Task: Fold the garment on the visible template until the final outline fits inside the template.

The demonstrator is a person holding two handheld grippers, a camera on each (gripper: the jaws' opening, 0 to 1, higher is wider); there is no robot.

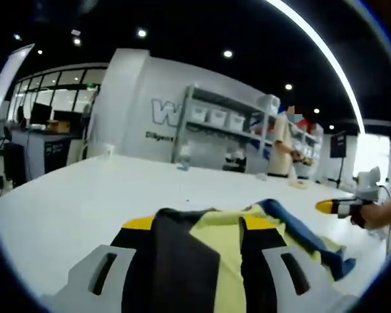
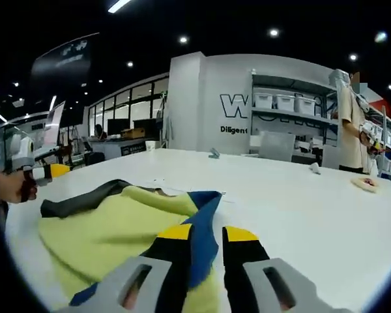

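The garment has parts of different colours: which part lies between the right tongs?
The blue part. It runs between the right tongs, while the yellow-green part spreads beside them and the dark part lies at the far edge.

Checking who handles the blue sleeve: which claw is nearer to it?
Right. The right claw has the blue sleeve lying between its jaws. The left claw sits at the garment's dark edge, away from the sleeve.

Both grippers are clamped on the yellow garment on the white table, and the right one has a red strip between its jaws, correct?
Not quite: the strip between the right gripper's jaws is blue, as the right gripper view shows. The left gripper does grip the yellow garment on the white table.
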